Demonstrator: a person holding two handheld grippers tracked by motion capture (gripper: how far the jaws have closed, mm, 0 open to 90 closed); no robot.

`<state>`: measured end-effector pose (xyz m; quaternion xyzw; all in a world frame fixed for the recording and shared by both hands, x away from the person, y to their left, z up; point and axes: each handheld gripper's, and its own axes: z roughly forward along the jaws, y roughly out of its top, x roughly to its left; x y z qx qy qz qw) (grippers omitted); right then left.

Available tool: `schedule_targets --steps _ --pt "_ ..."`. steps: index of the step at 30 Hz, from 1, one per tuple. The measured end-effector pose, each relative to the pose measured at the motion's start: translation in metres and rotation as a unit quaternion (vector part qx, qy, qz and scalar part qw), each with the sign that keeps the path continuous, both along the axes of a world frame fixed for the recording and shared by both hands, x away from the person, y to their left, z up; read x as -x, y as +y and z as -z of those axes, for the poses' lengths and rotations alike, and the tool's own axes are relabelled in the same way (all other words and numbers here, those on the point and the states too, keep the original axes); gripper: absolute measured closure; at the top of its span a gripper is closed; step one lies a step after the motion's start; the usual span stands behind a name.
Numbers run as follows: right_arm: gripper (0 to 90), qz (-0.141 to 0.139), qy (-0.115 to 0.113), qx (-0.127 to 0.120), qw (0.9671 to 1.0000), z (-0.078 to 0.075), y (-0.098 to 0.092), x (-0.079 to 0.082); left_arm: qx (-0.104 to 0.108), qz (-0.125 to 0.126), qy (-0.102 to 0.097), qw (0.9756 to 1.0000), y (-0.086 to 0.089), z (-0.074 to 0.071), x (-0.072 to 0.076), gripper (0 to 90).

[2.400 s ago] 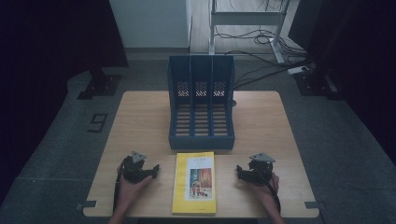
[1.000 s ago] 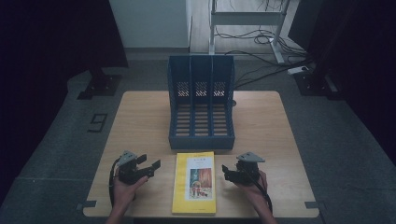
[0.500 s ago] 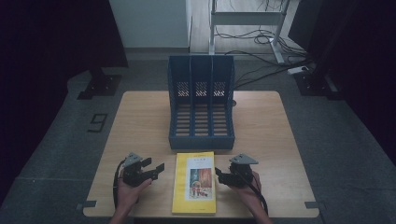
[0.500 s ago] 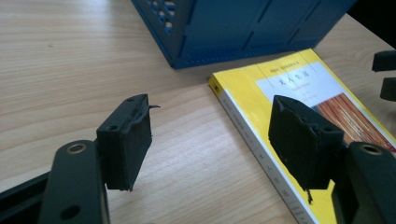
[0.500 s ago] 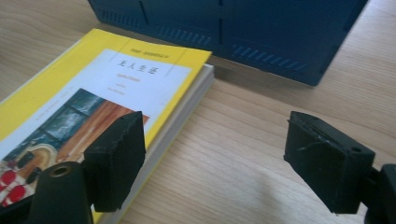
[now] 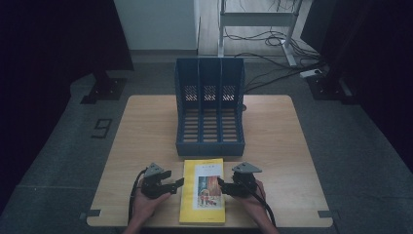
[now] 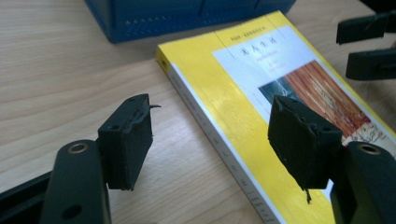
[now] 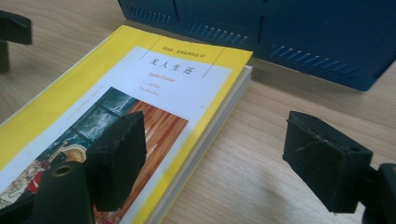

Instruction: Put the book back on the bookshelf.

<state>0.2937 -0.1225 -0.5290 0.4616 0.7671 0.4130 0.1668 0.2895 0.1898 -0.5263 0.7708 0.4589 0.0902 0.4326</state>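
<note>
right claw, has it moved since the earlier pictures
Yes. In the high view the right claw has slid left across the table toward the yellow book, and its tips now reach the book's right edge. The book lies flat where it was.

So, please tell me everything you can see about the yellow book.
The yellow book is a thick paperback with a white panel, dark printed title and a colourful picture on its cover. It lies flat and closed, cover up, on the wooden table, just before the blue file rack. Nothing grips it; both grippers flank its long edges.
</note>
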Motion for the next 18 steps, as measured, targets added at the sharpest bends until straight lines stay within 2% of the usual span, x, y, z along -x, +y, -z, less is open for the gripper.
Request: schedule_targets --steps 4,15,18 --pt "20.7 -0.004 0.002 0.000 1.0000 0.002 0.004 0.000 -0.006 0.010 0.009 0.9999 -0.007 0.005 0.000 30.3" --pt "21.4 -0.015 0.007 0.002 0.9999 0.007 0.012 0.001 -0.013 0.025 0.018 0.9994 -0.016 0.010 0.001 29.7" --pt "21.4 -0.018 0.010 0.004 0.9998 0.010 0.016 0.000 -0.020 0.036 0.027 0.9988 -0.023 0.014 0.001 29.7"
